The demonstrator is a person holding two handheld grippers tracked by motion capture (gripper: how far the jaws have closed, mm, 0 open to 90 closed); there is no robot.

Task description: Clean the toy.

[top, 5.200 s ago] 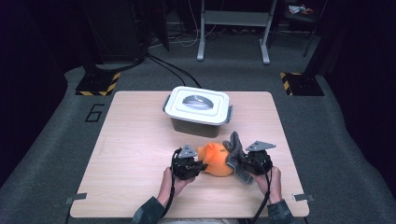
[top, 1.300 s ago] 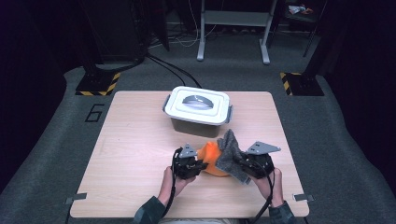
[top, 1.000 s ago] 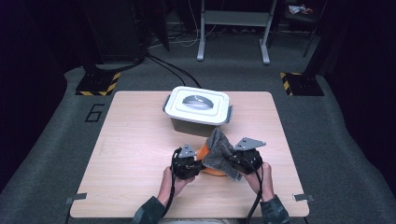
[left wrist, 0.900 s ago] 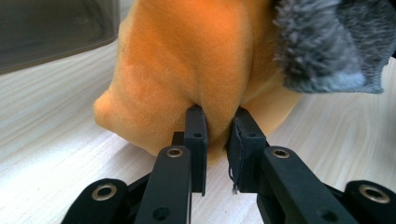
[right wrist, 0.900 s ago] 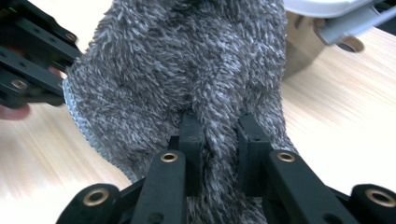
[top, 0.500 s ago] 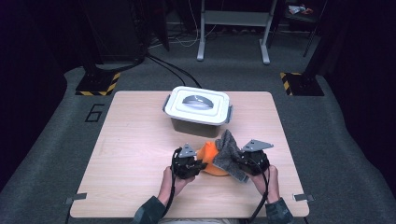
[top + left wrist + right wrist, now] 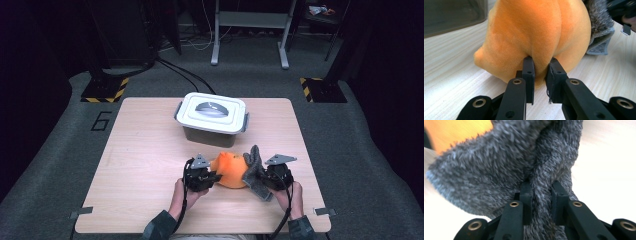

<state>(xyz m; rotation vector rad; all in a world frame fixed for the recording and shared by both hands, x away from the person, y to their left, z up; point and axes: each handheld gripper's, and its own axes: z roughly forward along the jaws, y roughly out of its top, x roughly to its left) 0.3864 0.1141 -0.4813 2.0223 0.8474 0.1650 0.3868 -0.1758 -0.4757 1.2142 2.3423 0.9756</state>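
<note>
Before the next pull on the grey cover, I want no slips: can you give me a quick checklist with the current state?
1. Left gripper pinching the orange plush: ok.
2. Right gripper shut on the grey cover: ok.
3. Grey cover off the orange plush: not ok, it lies against the plush's right side.
4. White bin out of the way, behind the plush: ok.
5. Bin lid open for putting things in: not ok, it is on.

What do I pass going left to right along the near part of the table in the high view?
Left tool → orange plush toy → grey fuzzy cloth → right tool.
</note>
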